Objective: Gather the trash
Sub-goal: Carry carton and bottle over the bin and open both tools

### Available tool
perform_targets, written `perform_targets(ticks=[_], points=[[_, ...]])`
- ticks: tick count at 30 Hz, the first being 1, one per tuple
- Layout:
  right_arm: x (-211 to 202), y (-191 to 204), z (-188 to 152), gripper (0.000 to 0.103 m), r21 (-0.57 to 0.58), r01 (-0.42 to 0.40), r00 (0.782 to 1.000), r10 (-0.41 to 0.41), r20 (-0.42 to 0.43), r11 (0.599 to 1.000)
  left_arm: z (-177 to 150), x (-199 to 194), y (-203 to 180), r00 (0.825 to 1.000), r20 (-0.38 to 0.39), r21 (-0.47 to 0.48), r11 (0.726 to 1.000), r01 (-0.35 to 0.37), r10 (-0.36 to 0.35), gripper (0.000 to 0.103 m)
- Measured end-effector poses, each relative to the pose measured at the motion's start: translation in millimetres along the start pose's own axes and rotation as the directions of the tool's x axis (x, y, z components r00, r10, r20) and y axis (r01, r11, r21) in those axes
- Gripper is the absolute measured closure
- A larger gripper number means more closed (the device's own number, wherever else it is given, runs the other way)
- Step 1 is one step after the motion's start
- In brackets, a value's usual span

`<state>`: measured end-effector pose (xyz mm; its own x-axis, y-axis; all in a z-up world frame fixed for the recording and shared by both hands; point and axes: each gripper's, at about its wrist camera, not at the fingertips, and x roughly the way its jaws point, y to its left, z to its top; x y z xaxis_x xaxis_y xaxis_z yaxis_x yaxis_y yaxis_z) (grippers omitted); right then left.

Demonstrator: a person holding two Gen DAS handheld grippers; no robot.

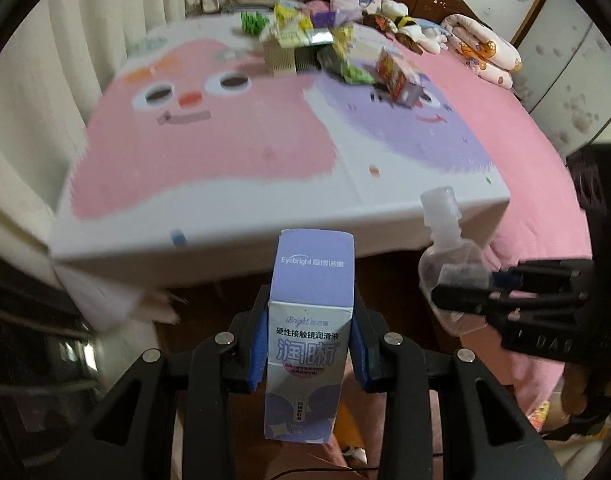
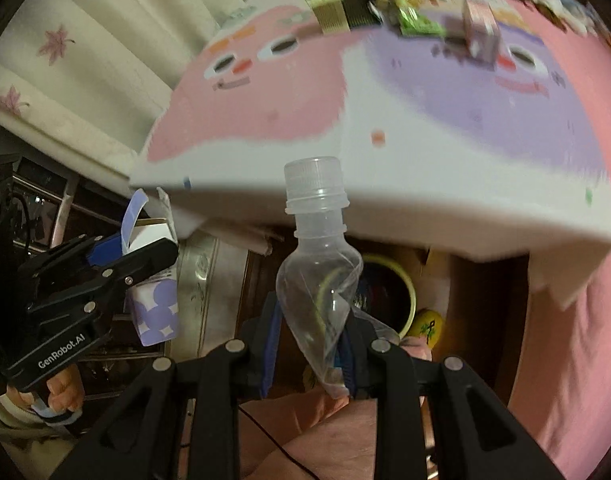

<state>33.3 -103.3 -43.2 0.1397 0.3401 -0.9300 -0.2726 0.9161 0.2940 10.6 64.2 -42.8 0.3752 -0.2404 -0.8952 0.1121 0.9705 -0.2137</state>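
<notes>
Cartoon-printed pink bed cover [image 1: 209,148], trash pile [image 1: 325,52] far end, curtain [image 1: 33,92] beside.

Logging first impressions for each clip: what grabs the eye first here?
The left gripper clamps an upright purple carton front and centre, while the right gripper pinches a crushed clear plastic bottle, cap up. Beyond both, a cartoon-face board on the pink bed carries a litter pile at its far edge.
</notes>
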Motion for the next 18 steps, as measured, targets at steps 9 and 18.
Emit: perform_targets(ticks=[9,18], points=[[58,-32,-55,0.077,0.113,-0.025,0.994,0.037,-0.098,0.993,-44,68,-6,0.986,-0.158,-0.125,0.992,0.030,-0.049,0.071],[135,-91,-70,0.076,0.241,-0.042,0.986,0.078,-0.145,0.970,-70,158,-20,0.966,-0.257,-0.190,0.981,-0.038,-0.013,0.070]])
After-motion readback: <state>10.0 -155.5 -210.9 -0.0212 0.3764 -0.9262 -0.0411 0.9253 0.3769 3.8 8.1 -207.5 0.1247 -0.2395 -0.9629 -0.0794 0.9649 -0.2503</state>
